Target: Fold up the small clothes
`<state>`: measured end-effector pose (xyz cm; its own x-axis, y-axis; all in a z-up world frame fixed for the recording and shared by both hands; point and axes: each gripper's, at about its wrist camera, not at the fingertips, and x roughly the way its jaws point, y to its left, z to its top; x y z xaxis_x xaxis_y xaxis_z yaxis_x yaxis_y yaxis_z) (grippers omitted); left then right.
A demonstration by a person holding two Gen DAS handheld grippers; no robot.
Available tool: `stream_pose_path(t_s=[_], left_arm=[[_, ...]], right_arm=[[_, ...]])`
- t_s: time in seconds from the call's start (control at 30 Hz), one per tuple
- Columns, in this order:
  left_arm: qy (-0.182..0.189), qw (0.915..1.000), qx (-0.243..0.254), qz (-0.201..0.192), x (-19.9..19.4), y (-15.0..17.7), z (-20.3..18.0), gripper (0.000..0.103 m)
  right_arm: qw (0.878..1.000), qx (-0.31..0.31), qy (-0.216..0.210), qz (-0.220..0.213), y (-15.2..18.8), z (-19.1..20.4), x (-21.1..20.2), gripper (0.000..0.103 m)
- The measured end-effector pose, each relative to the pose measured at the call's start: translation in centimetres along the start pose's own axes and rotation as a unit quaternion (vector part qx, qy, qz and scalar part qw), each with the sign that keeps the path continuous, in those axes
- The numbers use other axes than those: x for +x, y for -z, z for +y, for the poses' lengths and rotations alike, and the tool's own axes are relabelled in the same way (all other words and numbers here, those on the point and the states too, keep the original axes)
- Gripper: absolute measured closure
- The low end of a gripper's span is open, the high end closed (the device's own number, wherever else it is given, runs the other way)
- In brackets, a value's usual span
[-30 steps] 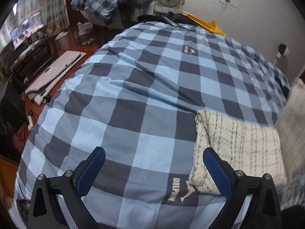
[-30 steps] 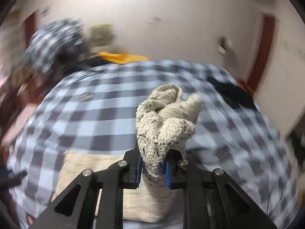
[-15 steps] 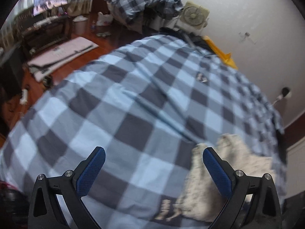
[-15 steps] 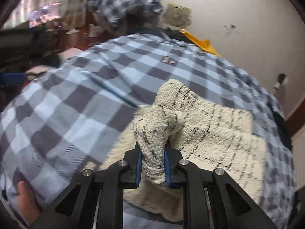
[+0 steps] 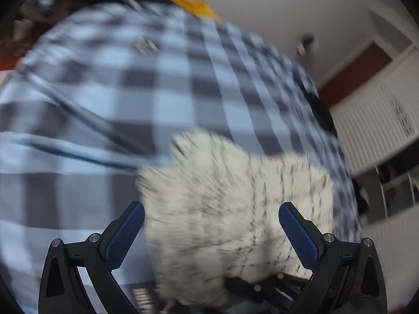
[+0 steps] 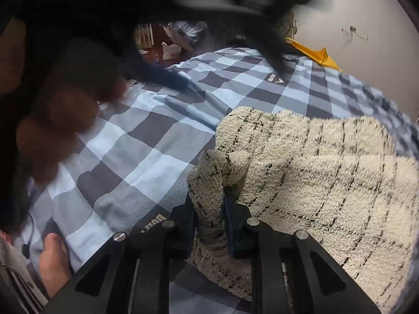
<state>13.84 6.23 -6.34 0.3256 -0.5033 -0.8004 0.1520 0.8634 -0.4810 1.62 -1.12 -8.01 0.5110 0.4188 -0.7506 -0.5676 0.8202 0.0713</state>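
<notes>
The cream checked cloth (image 6: 327, 172) lies folded on the bed's blue plaid blanket (image 6: 146, 151), w/ the right gripper (image 6: 209, 209) pinching a bunched corner, jaws just opening a bit, & the left gripper (image 5: 210, 233) wide above it, holding nothing.

Blue-grey checked bedspread (image 6: 146, 141); orange cloth (image 6: 314, 55) at far edge; white wall (image 6: 361, 7) behind.
</notes>
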Motion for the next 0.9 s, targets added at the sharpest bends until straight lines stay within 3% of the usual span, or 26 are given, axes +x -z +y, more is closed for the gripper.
stream_pose_path(t_s=[0.07, 0.1, 0.13, 0.2, 0.27, 0.3, 0.37, 0.4, 0.43, 0.47, 0.53, 0.63, 0.77, 0.83, 0.9], left_arm=[[-0.027, 0.9986, 0.008, 0.045, 3.1, 0.0, 0.0, 0.0], [-0.033, 0.9981, 0.006, 0.051, 3.8, 0.2, 0.3, 0.0], [-0.026, 0.9981, -0.003, 0.056, 4.7, 0.5, 0.8, 0.0], [-0.001, 0.9978, -0.029, 0.059, 5.5, 1.0, 1.7, 0.0], [-0.008, 0.9981, -0.037, 0.048, 5.4, 1.2, 1.8, 0.0], [-0.018, 0.9984, -0.032, 0.042, 5.3, 1.1, 1.6, 0.0], [-0.045, 0.9985, -0.019, 0.024, 4.6, 1.1, 1.0, 0.0], [-0.058, 0.9981, -0.015, 0.014, 4.3, 1.1, 0.9, 0.0], [-0.075, 0.9971, -0.011, 0.003, 4.0, 1.1, 0.7, 0.0], [-0.084, 0.9965, -0.008, -0.002, 3.8, 1.0, 0.9, 0.0], [-0.099, 0.995, 0.0, -0.011, 3.7, 1.0, 0.8, 0.0], [-0.118, 0.9927, 0.009, -0.024, 3.6, 0.9, 0.5, 0.0], [-0.141, 0.9893, 0.022, -0.031, 2.4, 1.0, 0.7, 0.0], [-0.164, 0.9857, 0.024, -0.029, 2.0, 1.2, 1.3, 0.0], [-0.18, 0.9832, 0.015, -0.026, 1.4, 1.5, 2.1, 0.0]], right_arm=[[0.999, 0.032, -0.036, 0.017, -0.2, -0.8, -0.1, 0.068], [0.998, 0.036, -0.037, 0.043, -0.1, -0.8, 0.1, 0.066], [0.995, 0.044, -0.057, 0.069, 0.1, -1.0, 0.0, 0.057], [0.99, 0.053, -0.082, 0.104, 0.7, -1.2, -1.2, 0.055], [0.983, 0.051, -0.105, 0.139, 1.0, -1.4, -3.5, 0.054], [0.98, 0.062, -0.127, 0.144, 0.9, -1.8, -5.0, 0.054], [0.979, 0.08, -0.153, 0.112, 0.3, -3.4, -8.6, 0.049], [0.982, 0.088, -0.143, 0.086, 0.0, -4.6, -10.4, 0.042], [0.987, 0.101, -0.114, 0.058, -0.3, -6.1, -12.0, 0.024], [0.99, 0.117, -0.075, 0.033, -0.5, -7.7, -13.1, 0.012], [0.987, 0.16, 0.009, -0.01, -0.7, -11.1, -14.7, 0.01], [0.971, 0.224, 0.078, 0.026, -1.0, -15.1, -12.2, 0.01], [0.957, 0.273, 0.016, 0.098, -1.0, -16.3, -6.2, 0.01], [0.946, 0.305, -0.015, 0.114, -0.6, -16.7, -4.4, 0.009], [0.936, 0.325, -0.033, 0.129, -0.3, -16.5, -3.1, 0.001]])
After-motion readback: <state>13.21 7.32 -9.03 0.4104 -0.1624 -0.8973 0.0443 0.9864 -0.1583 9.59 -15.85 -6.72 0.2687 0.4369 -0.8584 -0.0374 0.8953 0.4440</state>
